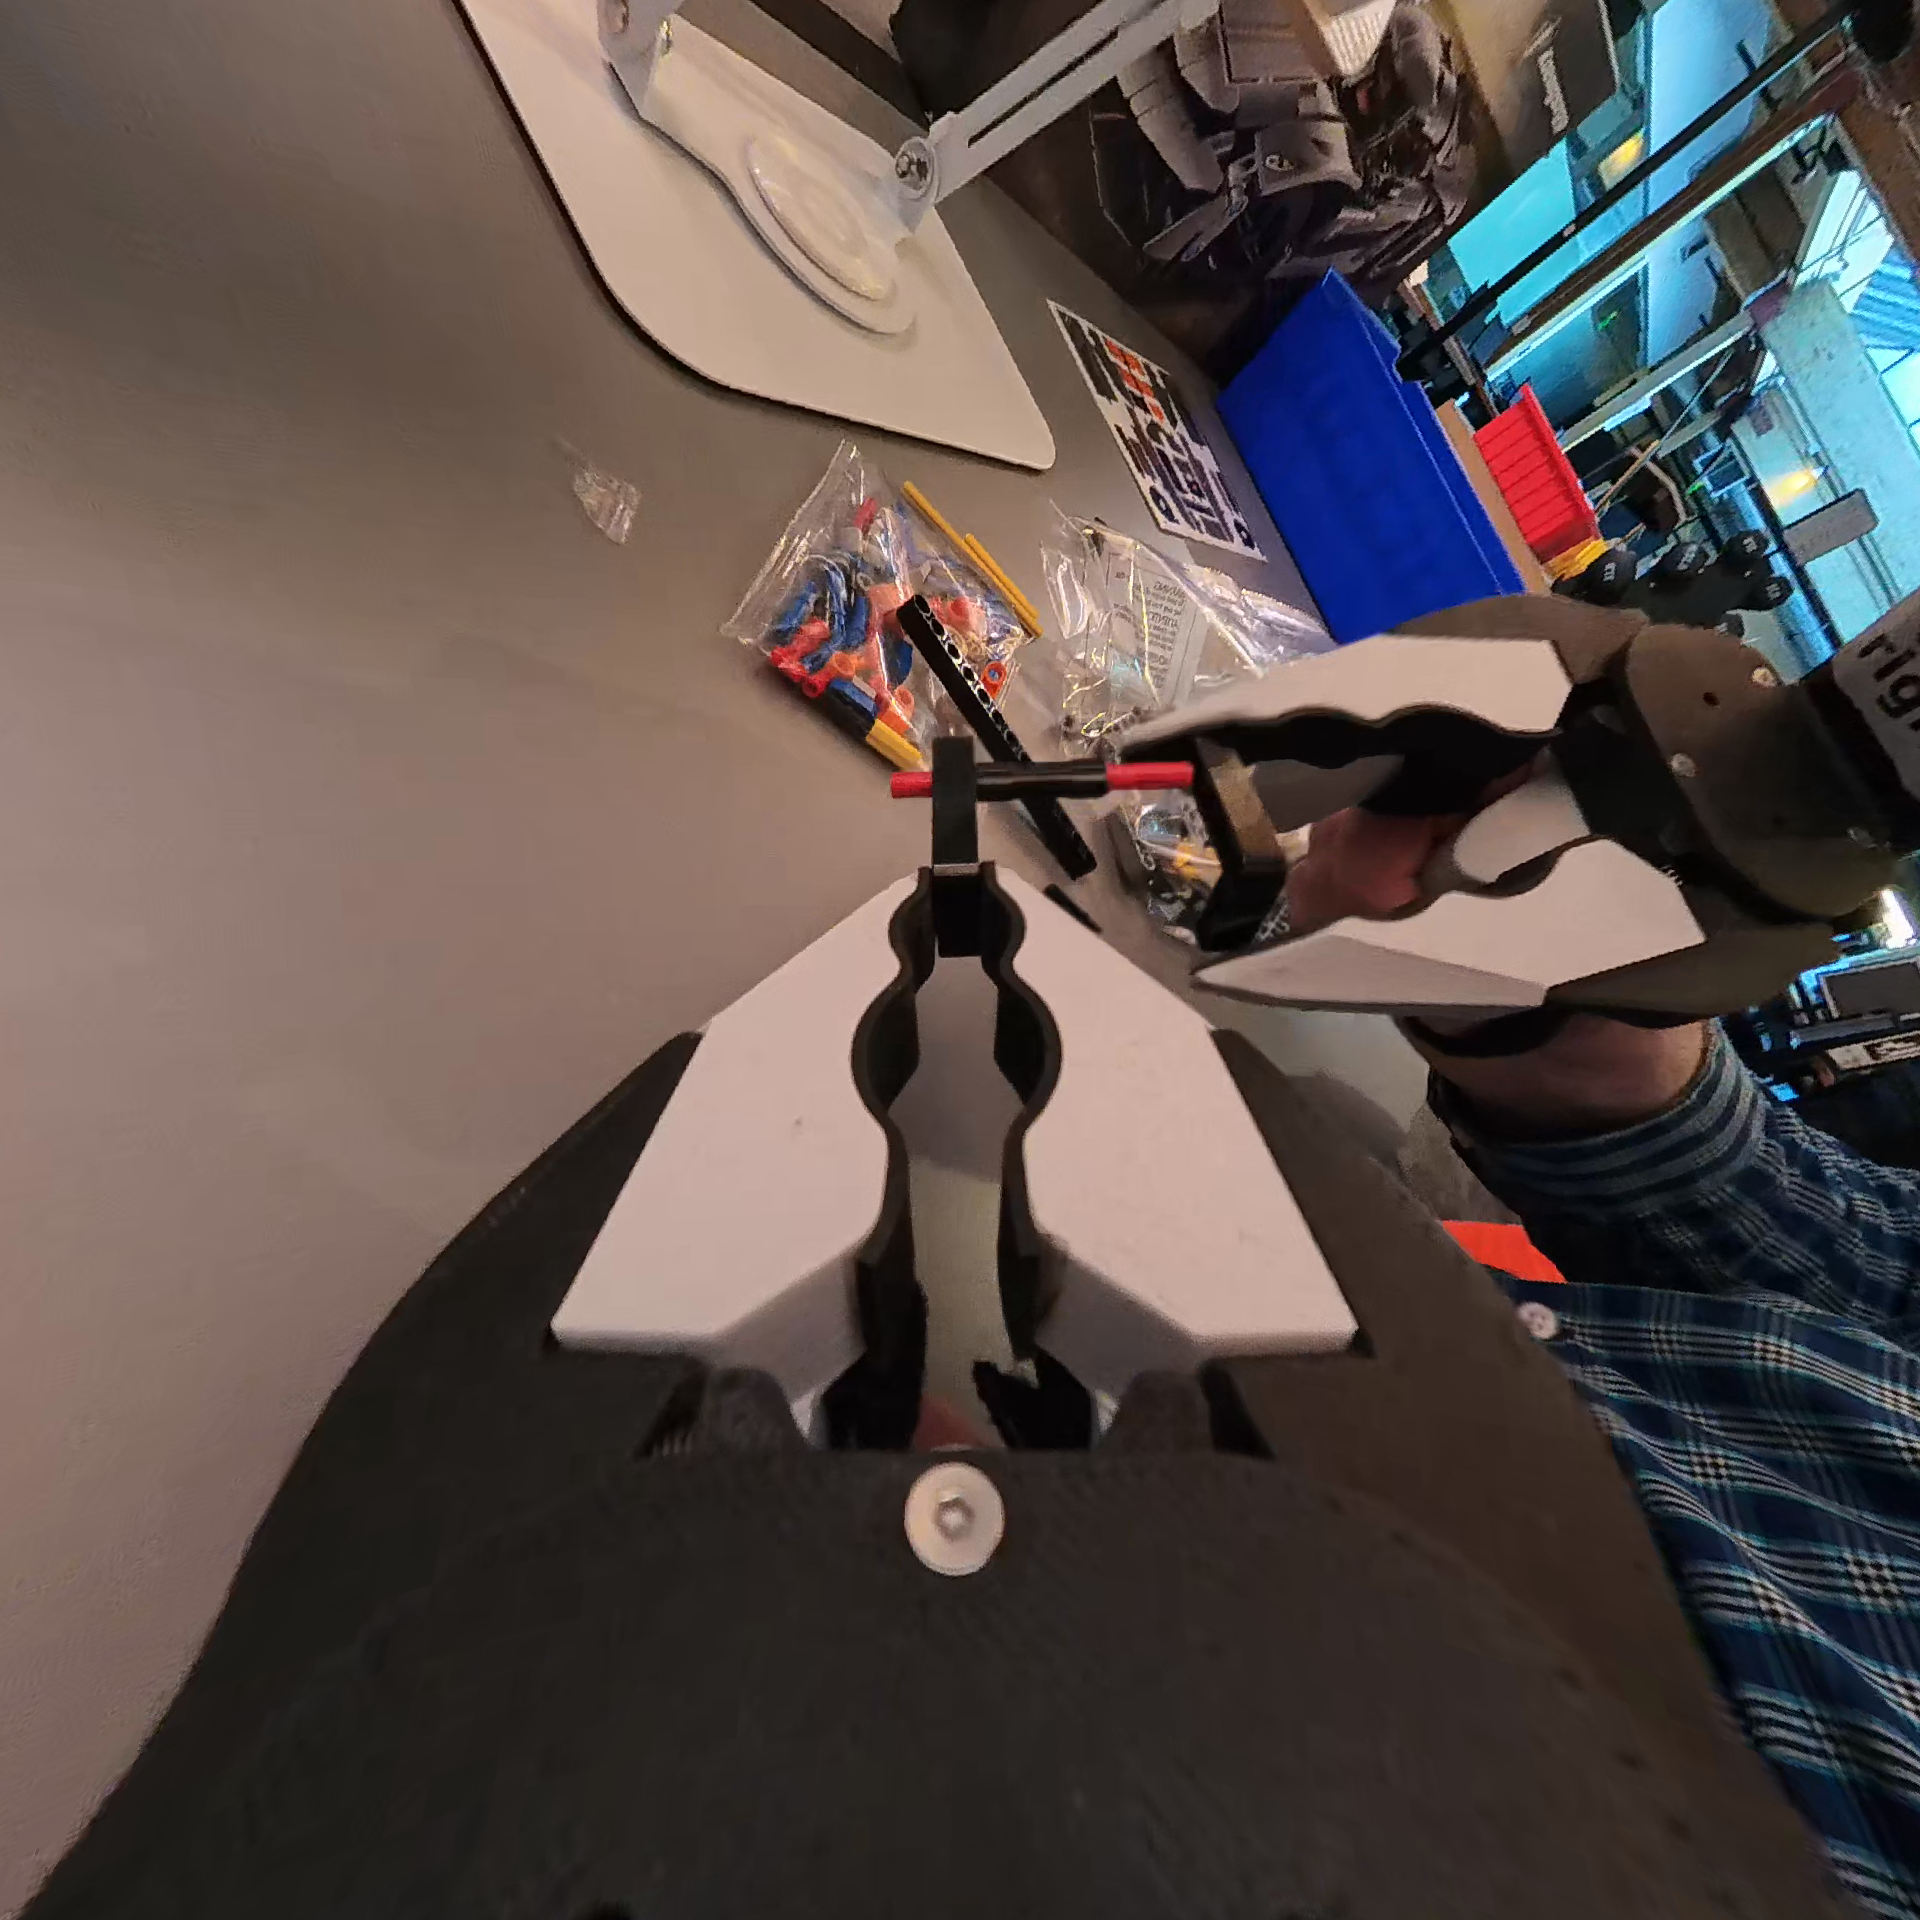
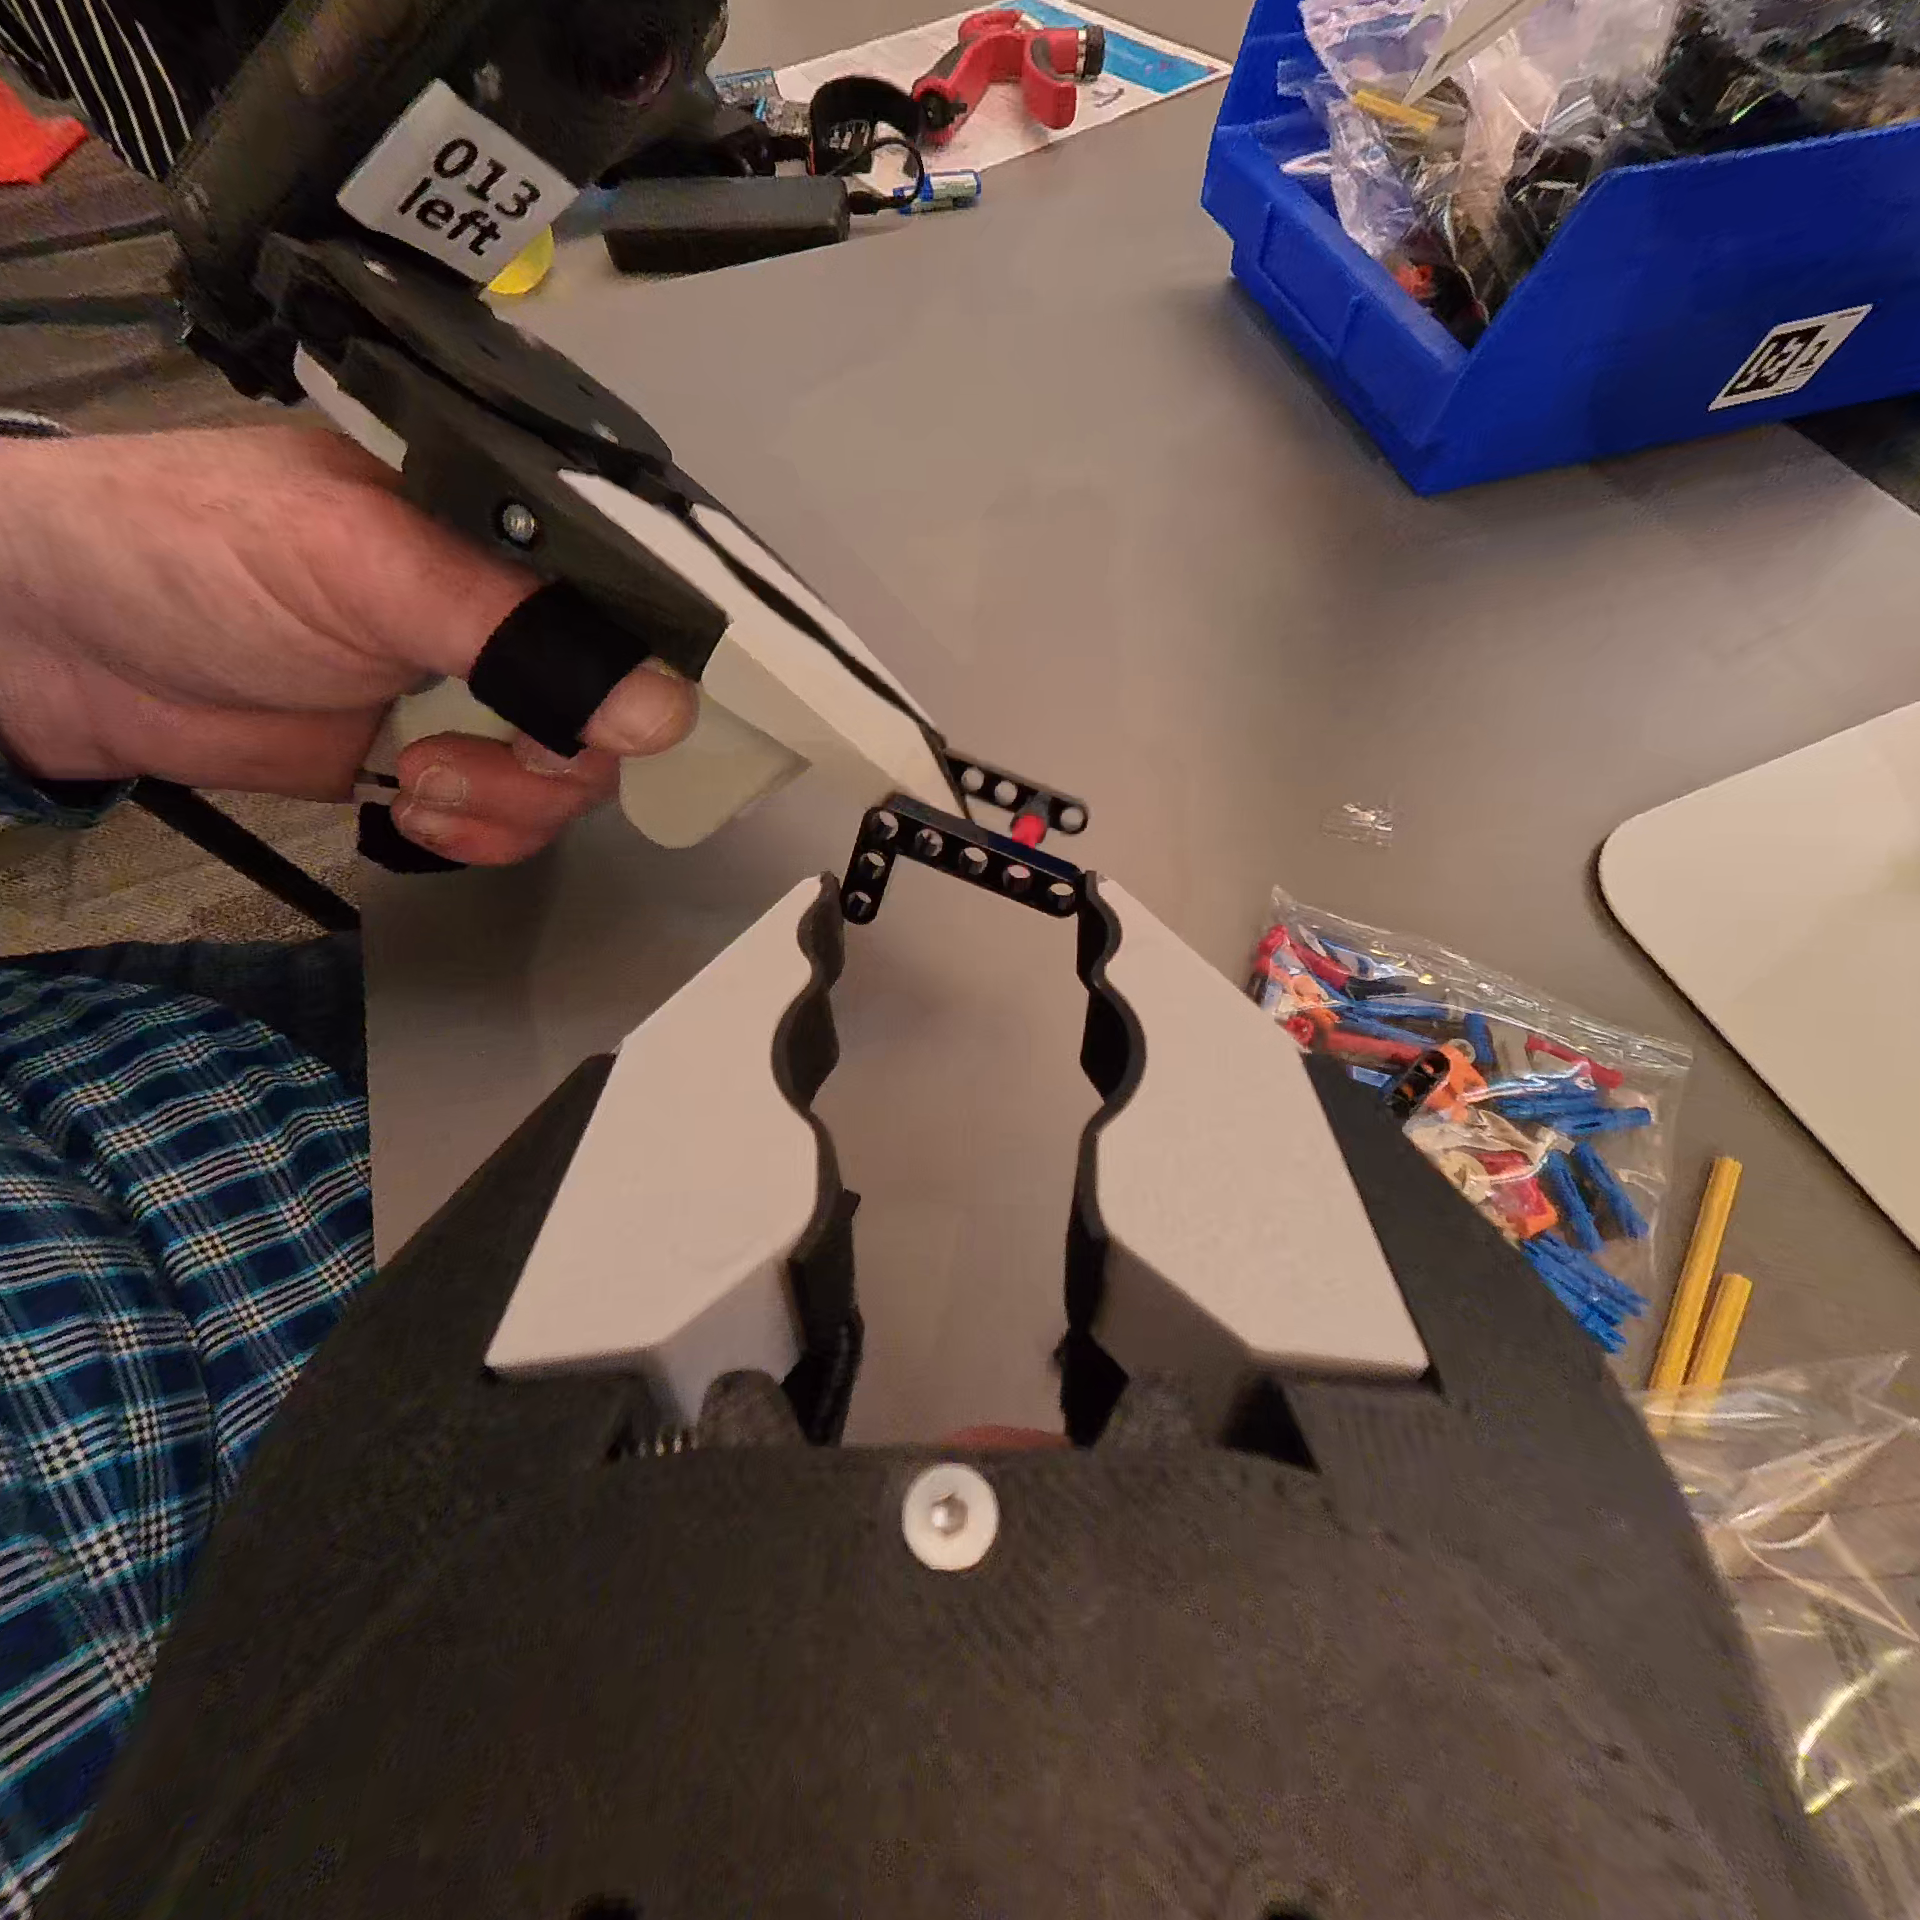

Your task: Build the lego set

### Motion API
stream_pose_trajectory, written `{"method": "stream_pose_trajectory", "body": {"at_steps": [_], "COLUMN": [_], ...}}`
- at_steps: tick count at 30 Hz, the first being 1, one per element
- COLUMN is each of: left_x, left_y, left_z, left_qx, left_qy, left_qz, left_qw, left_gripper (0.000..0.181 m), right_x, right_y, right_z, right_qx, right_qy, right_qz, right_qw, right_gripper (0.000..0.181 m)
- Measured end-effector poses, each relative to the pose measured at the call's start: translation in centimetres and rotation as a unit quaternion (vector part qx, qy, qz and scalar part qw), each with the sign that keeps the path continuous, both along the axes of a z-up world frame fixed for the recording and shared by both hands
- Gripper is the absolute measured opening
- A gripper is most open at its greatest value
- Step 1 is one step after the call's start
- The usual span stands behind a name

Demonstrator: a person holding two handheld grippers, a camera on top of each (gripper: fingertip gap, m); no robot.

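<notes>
My left gripper [image 1: 956, 899] is shut on a short black beam [image 1: 953, 816] that stands up from its tips. A black-sleeved red axle [image 1: 1148, 774] runs through the beam's top, pointing at the right gripper [image 1: 1174, 862]. My right gripper [image 2: 961, 902] is shut on a black L-shaped beam [image 2: 971, 860], clamped lengthwise between its tips. In the right wrist view the left gripper [image 2: 951, 774] comes in from the upper left. Its beam [image 2: 1003, 792] and the red axle end [image 2: 1029, 828] sit just beyond the L-beam, close to it; I cannot tell whether they touch.
A bag of small blue, red and orange pieces [image 2: 1475, 1101] lies on the grey table [image 2: 1143, 520], with yellow axles [image 2: 1704, 1278] beside it. A long black beam [image 1: 966, 675] lies by the bag. A blue bin [image 2: 1558, 312] holds more bags. A white board [image 2: 1787, 935] lies at the right. My left and right fingertips are right by each other.
</notes>
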State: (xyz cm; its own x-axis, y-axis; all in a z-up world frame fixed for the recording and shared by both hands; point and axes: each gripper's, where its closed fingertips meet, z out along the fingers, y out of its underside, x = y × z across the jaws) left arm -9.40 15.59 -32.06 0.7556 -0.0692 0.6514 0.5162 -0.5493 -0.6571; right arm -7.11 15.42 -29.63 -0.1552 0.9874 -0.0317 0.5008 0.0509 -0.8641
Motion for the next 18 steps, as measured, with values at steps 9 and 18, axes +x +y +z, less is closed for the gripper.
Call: {"method": "stream_pose_trajectory", "body": {"at_steps": [9, 18], "left_x": [0.25, 0.08], "left_y": [0.0, 0.05], "left_z": [-0.12, -0.18], "left_qx": [-0.003, -0.001], "left_qy": [-0.001, 0.028], "left_qz": [-0.004, -0.001], "left_qw": [1.0, 1.0], "left_gripper": [0.005, 0.005], "right_x": [-0.19, -0.36], "right_y": [-0.05, 0.01], "right_z": [-0.18, -0.21], "right_qx": [-0.009, -0.032], "right_qy": [-0.003, -0.014], "right_qz": [-0.002, -0.007], "right_qw": [1.0, 0.999], "right_gripper": [0.043, 0.043]}}
